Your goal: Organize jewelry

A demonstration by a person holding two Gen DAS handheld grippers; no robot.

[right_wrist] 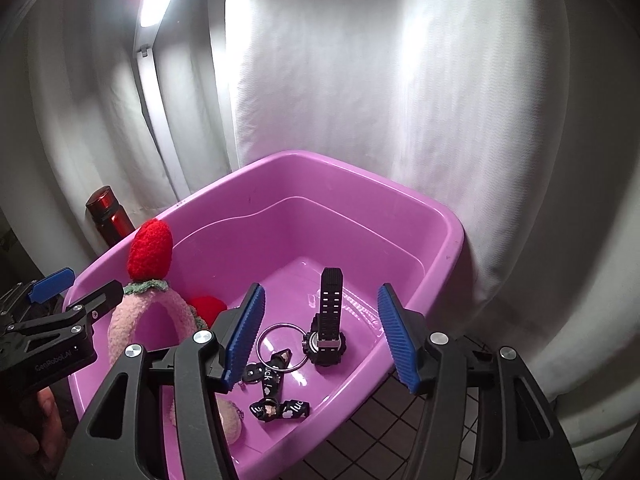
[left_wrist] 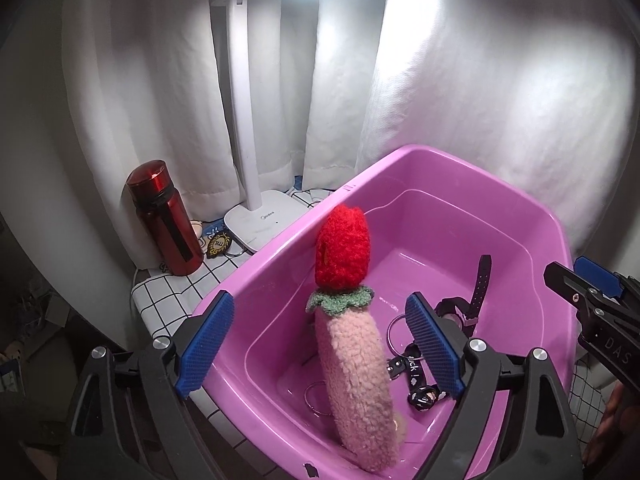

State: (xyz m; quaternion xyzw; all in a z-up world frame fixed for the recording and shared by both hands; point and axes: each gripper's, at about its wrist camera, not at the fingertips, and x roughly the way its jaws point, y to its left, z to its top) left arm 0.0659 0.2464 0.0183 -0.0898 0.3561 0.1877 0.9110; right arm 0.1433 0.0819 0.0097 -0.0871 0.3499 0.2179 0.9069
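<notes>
Inside the pink plastic tub (left_wrist: 460, 200), the fuzzy pink strawberry-tipped headband (left_wrist: 356, 360) stands between the wide-open left claw (left_wrist: 320, 352); the right claw (right_wrist: 320, 332), equally open, might knock it over.

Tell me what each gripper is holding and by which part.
Nothing is held. The left gripper is open around the plush headband standing in the tub, pads apart from it. The right gripper is open, empty, above the watch.
</notes>
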